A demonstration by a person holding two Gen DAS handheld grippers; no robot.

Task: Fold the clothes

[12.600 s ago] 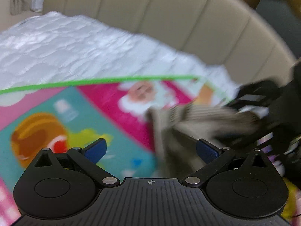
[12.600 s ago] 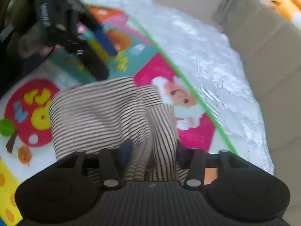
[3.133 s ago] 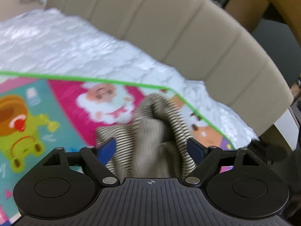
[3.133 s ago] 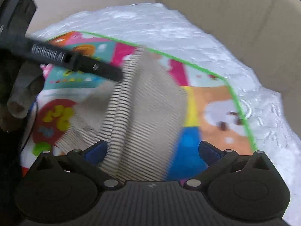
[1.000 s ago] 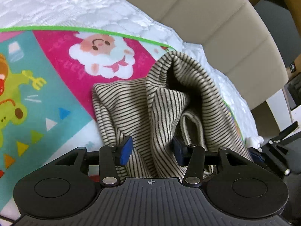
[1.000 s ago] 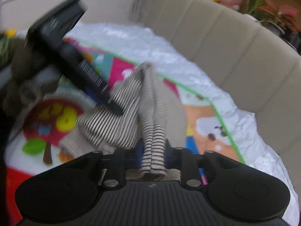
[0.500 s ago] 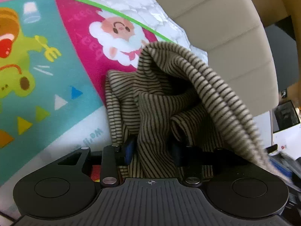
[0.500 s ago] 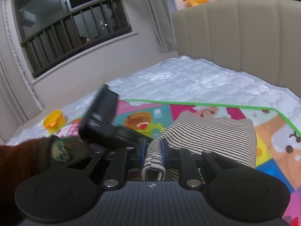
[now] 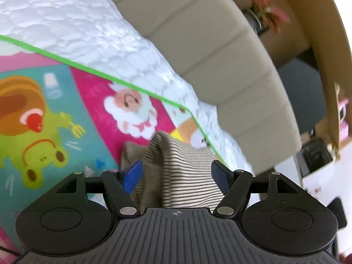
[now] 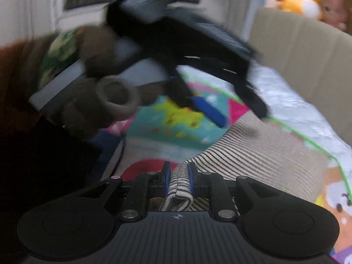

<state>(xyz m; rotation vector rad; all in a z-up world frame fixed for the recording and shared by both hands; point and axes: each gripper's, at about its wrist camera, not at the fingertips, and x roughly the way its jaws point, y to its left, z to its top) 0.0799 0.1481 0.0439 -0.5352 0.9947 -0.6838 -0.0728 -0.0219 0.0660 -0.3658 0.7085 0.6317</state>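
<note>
Striped garment (image 10: pixel 259 151) lies near the play mat (image 9: pixel 55 110) corner; right gripper (image 10: pixel 178 181) pinches its doubled edge to anchor it, left gripper (image 9: pixel 176 172) spread wide above.

The left gripper (image 9: pixel 176 173) hovers with its fingers spread wide. The right gripper (image 10: pixel 178 179) is pinched tight, fingers nearly together. A gloved hand (image 10: pixel 92 101) holds the left one.

Upper left of the left wrist frame: mat (image 9: pixel 66 92) & quilt (image 9: pixel 66 22) lay bare. Headboard (image 9: pixel 220 50) walled off the upper right. In the right wrist frame the left gripper (image 10: pixel 231 112) blocked centre, just above the striped garment (image 10: pixel 264 145).
</note>
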